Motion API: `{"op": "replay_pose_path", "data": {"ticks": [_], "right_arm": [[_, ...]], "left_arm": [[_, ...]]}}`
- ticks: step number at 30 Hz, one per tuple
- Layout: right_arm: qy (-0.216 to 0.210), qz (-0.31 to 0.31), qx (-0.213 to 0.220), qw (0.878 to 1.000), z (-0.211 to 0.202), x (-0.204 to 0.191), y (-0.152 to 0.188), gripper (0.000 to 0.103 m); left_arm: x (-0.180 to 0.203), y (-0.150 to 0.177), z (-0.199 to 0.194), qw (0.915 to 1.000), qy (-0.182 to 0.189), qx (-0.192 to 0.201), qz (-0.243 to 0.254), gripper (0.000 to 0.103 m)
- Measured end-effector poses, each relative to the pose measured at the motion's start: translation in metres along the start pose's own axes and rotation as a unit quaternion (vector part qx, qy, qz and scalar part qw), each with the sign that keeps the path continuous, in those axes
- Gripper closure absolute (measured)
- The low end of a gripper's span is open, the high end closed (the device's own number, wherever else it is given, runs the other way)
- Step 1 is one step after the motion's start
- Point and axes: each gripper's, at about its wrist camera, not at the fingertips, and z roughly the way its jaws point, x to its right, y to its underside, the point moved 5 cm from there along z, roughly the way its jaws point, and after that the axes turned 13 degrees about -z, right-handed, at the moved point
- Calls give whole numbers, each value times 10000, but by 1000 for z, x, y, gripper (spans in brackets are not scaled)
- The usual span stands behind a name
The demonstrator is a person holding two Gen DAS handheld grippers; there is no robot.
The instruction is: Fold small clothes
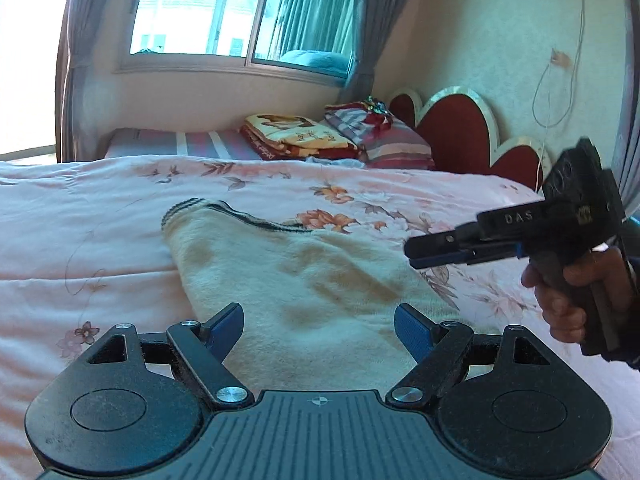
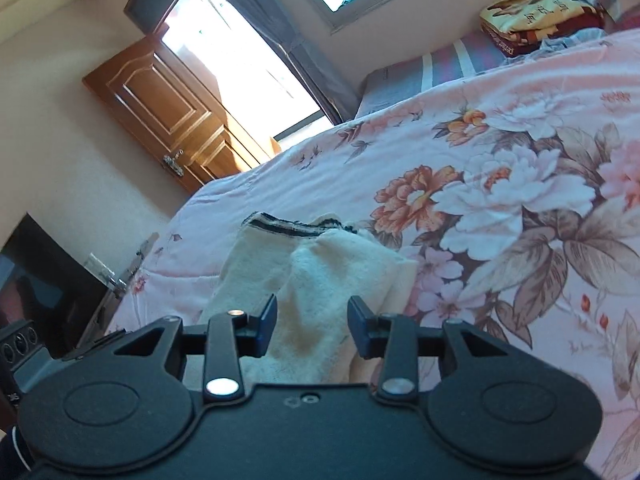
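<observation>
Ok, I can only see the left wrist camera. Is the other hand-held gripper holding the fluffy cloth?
Observer: No. In the right wrist view, the right hand-held gripper is open. The cream garment shows in the gap between its pads, not pinched.
Operator: Is there a door? I only see a window.
Observer: Yes, a brown wooden door, swung open, with bright sunlight beside it.
Operator: Is the cloth folded yet?
Observer: From that side it shows two layers, one lying over the other.
</observation>
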Motion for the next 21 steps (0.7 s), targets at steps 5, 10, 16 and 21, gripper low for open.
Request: {"op": "replay_pose_path", "data": {"ticks": [5, 10, 16, 21], "right_arm": [[431, 67, -430, 9981, 26, 10, 13, 69], [595, -333, 7, 9977, -13, -22, 21, 64], [514, -674, 53, 9964, -35, -57, 33, 64], [233, -812, -172, 9963, -30, -69, 45, 70]], "left_arm": [[7, 16, 22, 9973, -528, -445, 267, 21], [19, 22, 8, 9975, -583, -283, 279, 21], [17, 25, -1, 9981, -607, -123, 17, 21], [15, 28, -1, 9975, -672, -195, 57, 21]]}}
